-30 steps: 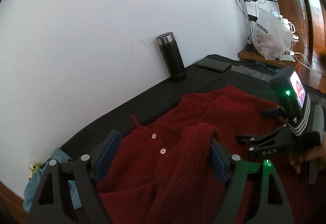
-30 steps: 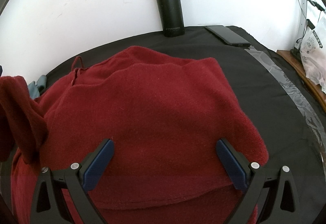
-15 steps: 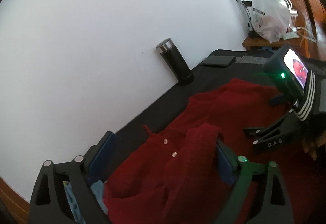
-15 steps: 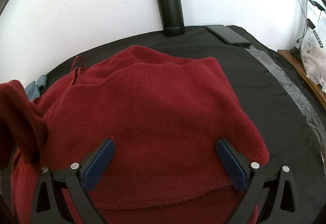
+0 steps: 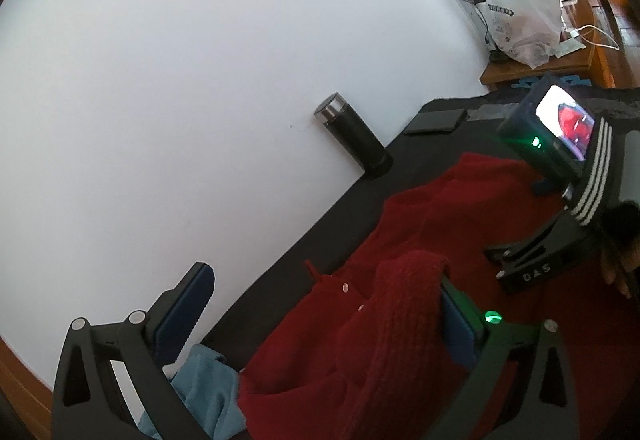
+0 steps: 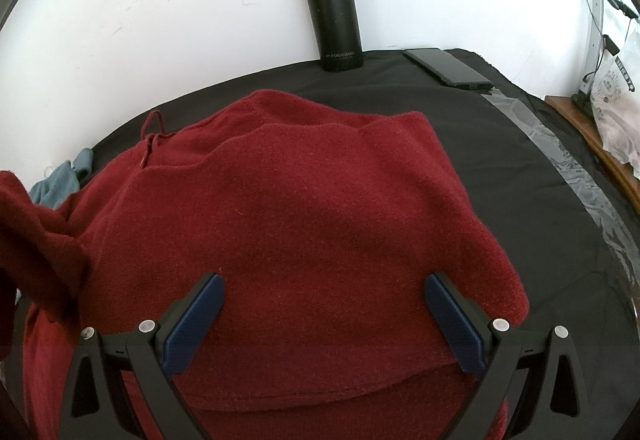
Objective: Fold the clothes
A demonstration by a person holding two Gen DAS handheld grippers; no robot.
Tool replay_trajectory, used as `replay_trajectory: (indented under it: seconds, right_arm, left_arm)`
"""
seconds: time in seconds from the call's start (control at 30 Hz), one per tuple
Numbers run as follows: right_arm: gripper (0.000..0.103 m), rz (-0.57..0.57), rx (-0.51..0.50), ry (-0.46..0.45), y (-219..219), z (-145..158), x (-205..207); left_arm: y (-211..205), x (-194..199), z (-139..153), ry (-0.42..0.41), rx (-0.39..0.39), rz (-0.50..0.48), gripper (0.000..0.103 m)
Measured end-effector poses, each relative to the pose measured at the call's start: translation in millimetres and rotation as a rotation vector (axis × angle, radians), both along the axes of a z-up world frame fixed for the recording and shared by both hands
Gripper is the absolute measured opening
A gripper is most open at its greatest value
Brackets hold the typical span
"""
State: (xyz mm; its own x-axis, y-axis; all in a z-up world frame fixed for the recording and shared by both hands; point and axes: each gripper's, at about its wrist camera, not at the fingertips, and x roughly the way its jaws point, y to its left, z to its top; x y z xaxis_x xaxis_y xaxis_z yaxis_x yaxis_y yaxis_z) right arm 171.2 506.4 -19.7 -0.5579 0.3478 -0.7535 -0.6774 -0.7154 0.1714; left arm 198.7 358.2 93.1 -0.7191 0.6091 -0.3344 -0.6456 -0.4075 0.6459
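My left gripper (image 5: 320, 320) has its jaws opening, with a knit sleeve (image 5: 404, 320) draped against the right pad, its lower end cut off. Only this view shows the cardigan's buttons (image 5: 345, 285). My right gripper (image 6: 320, 320) stands wide apart over the red cardigan (image 6: 304, 216) on the black table (image 6: 520, 160).

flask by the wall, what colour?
Black flask with a silver lid; clearest in the right wrist view.
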Motion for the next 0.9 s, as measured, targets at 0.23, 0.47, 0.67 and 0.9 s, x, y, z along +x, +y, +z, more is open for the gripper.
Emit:
replay_trajectory:
  seconds: [0.23, 0.47, 0.67, 0.9]
  right_arm:
    - [0.102, 0.0, -0.005, 0.005, 1.9, -0.7, 1.0]
    - [0.102, -0.001, -0.016, 0.031, 3.4, 0.9, 4.5]
    - [0.102, 0.013, -0.077, 0.315, 4.2, 22.0, 29.6]
    - [0.102, 0.055, 0.099, 0.386, -21.8, 46.3, 34.0]
  left_arm:
    - [-9.2, 22.5, 22.4, 0.0, 0.043, -0.084, 0.102]
    - [-3.9, -11.5, 17.6, -0.054, -0.045, -0.018, 0.102]
    - [0.3, -45.2, -3.9, -0.054, -0.075, 0.12, 0.102]
    - [-5.9, -27.2, 20.4, -0.046, 0.005, -0.037, 0.102]
